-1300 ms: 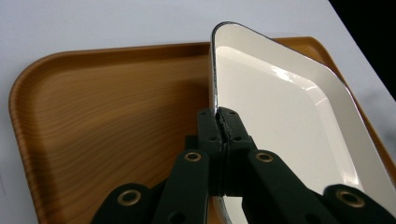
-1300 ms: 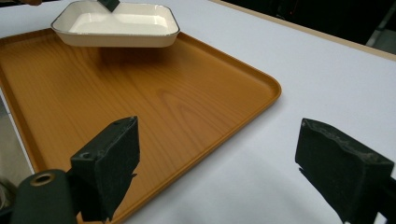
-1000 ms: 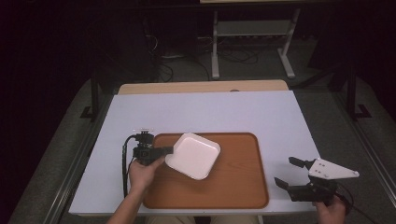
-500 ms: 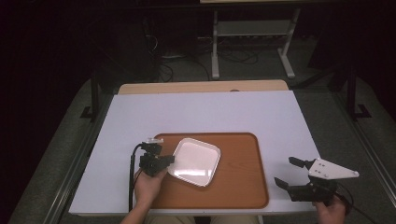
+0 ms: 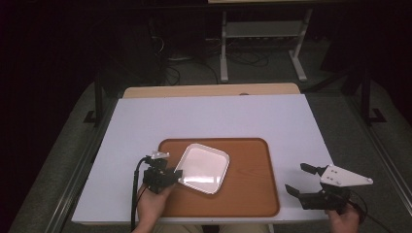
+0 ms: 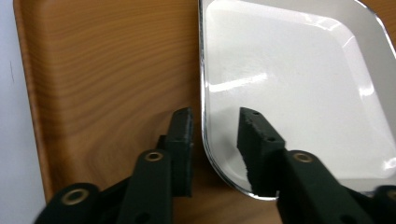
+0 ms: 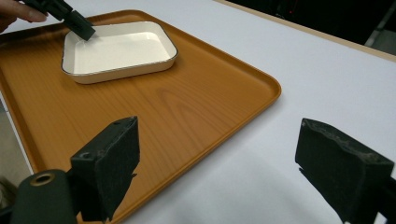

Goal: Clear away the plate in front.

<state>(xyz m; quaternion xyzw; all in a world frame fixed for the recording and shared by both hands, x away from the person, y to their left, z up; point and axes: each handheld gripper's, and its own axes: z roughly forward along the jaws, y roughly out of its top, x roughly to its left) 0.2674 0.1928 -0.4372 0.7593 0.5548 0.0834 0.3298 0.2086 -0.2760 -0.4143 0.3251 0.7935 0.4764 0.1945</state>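
Left claw, jaws apart astride the white enamel dish's rim on the wooden tray; back straight off. Right claw wide open

White table; wooden tray lies on near half.

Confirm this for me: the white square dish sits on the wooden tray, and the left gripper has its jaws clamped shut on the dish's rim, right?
Not quite. The white square dish does sit on the wooden tray, but the left gripper is not clamped: the left gripper view shows its jaws apart, straddling the dish's rim with a gap on each side.
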